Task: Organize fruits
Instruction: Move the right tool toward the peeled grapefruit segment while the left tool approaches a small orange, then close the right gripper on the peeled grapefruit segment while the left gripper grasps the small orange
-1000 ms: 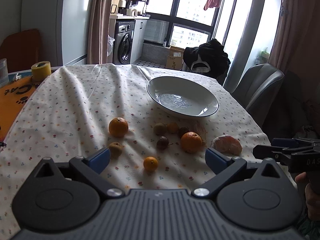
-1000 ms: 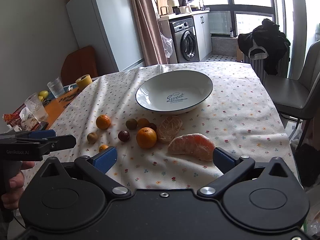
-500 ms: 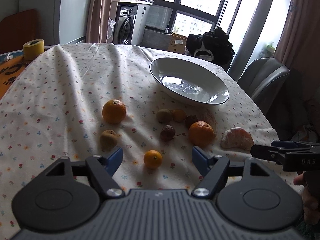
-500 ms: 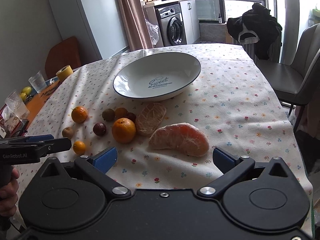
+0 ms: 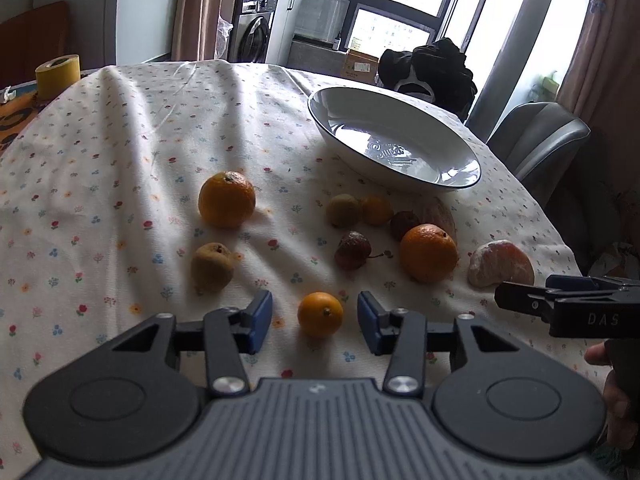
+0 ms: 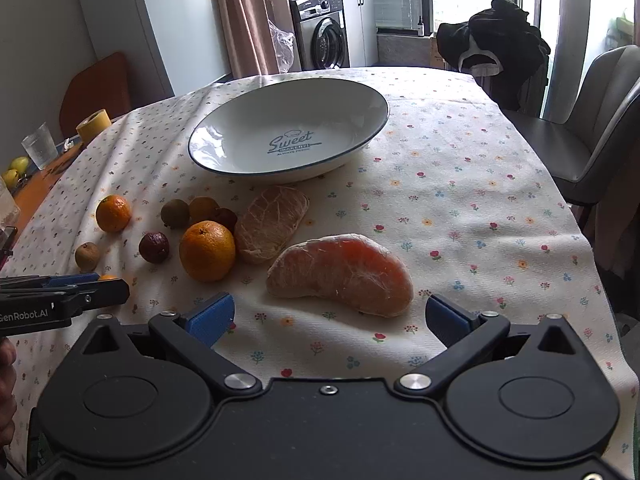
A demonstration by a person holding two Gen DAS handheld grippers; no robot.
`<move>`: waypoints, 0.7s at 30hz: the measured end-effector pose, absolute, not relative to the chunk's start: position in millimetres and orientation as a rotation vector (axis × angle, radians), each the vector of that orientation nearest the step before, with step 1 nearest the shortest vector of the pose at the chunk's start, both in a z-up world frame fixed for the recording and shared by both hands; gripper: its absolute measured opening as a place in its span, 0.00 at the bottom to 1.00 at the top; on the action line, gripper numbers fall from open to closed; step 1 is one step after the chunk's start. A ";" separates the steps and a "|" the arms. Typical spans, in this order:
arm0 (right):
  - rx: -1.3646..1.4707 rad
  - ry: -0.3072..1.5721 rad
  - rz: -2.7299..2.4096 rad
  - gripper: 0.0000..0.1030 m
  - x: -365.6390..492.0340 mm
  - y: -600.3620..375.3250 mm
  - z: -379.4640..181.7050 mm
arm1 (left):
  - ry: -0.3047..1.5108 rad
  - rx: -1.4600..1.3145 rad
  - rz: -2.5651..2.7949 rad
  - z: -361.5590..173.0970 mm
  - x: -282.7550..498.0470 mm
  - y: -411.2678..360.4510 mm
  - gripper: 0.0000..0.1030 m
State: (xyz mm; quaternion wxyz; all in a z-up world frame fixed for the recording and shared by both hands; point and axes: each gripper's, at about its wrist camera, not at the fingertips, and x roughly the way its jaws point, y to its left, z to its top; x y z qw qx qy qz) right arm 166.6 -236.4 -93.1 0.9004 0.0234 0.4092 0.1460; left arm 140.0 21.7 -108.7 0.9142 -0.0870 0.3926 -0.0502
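A white bowl (image 5: 394, 140) (image 6: 288, 132) sits empty on the flowered tablecloth. Several fruits lie loose in front of it. My left gripper (image 5: 315, 318) is open, its blue pads either side of a small orange (image 5: 320, 314) without touching it. My right gripper (image 6: 330, 316) is open wide just short of a peeled pomelo segment (image 6: 342, 274). A second, paler peeled segment (image 6: 272, 222) lies behind it, beside a large orange (image 6: 207, 250). Another orange (image 5: 226, 199), a brown fruit (image 5: 212, 266) and a dark red fruit (image 5: 352, 250) lie further left.
A yellow tape roll (image 5: 58, 75) and a glass (image 6: 40, 151) stand at the table's left end. A grey chair (image 6: 592, 136) is at the right, and a chair with black clothes (image 6: 494, 46) stands behind the table. The table edge is close below both grippers.
Both grippers have moved forward and down toward the fruits. The left jaws have narrowed around the small orange. The right gripper has come close to the pomelo segment.
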 end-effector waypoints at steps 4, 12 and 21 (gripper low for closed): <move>0.033 0.839 0.281 1.00 170.8 -234.2 -97.3 | 0.815 -0.203 -0.112 -107.8 142.3 25.6 0.22; 0.026 0.839 0.256 1.00 180.9 -224.7 -102.8 | 0.790 -0.210 -0.106 -101.6 145.5 28.0 0.22; -0.010 0.830 0.152 1.00 189.7 -210.4 -112.1 | 0.779 -0.217 -0.101 -101.1 150.2 29.9 0.22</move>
